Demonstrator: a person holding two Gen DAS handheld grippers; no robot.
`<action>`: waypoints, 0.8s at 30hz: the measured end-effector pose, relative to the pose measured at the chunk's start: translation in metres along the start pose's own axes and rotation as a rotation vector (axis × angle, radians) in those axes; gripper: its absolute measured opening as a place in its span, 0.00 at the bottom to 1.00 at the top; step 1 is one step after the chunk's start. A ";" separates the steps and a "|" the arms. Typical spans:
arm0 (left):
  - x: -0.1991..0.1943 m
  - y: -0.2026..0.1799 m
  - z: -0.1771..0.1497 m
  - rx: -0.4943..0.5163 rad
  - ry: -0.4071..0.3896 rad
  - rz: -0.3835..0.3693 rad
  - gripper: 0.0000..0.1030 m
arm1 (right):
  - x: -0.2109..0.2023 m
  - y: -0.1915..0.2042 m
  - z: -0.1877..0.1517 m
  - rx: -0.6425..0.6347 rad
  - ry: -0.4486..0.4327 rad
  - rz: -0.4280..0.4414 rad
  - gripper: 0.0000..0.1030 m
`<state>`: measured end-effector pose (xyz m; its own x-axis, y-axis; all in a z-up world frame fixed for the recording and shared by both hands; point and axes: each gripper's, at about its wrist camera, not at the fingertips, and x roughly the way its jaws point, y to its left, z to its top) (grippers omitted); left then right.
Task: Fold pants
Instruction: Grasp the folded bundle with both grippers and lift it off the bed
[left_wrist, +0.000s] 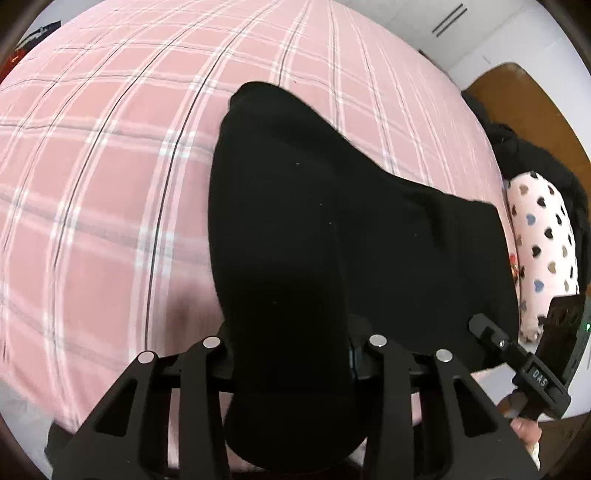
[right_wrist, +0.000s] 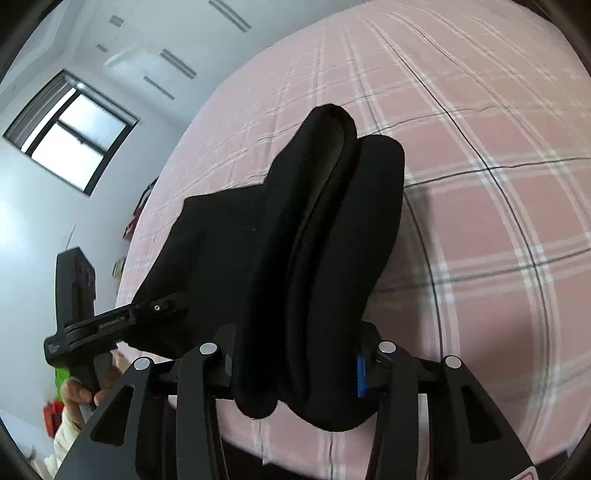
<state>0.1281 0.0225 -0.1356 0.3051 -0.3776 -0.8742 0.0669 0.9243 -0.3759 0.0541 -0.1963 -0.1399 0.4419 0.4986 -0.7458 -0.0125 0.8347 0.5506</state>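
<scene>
Black pants (left_wrist: 332, 206) lie on a pink plaid bed, and their near edge is lifted in thick folds. In the left wrist view my left gripper (left_wrist: 291, 354) is shut on a bunched fold, which hides its fingertips. My right gripper (left_wrist: 480, 325) shows at the right, at the pants' other near corner. In the right wrist view the pants (right_wrist: 229, 240) are pinched in two thick folds by my right gripper (right_wrist: 295, 373), with a blue pad (right_wrist: 361, 376) pressed to the cloth. At the left of that view, my left gripper (right_wrist: 162, 308) clamps the pants' corner, held by a hand (right_wrist: 79, 393).
The pink plaid bedcover (left_wrist: 110, 166) spreads wide beyond the pants. A white pillow with hearts (left_wrist: 543, 243) and dark fabric lie at the bed's right edge by a wooden board (left_wrist: 517, 99). A white wall with a window (right_wrist: 70, 129) is to the left.
</scene>
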 end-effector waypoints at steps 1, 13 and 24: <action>-0.004 0.002 -0.009 -0.002 0.022 -0.012 0.35 | -0.004 -0.004 -0.008 -0.001 0.018 0.002 0.41; 0.036 0.024 -0.051 -0.115 0.101 -0.063 0.95 | 0.022 -0.048 -0.058 0.189 0.053 0.066 0.71; 0.023 -0.017 -0.046 -0.023 0.038 0.094 0.46 | 0.033 -0.018 -0.053 0.157 0.016 -0.007 0.45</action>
<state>0.0907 -0.0050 -0.1635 0.2726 -0.2912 -0.9170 0.0173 0.9544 -0.2979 0.0216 -0.1821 -0.1943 0.4274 0.4972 -0.7550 0.1313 0.7922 0.5960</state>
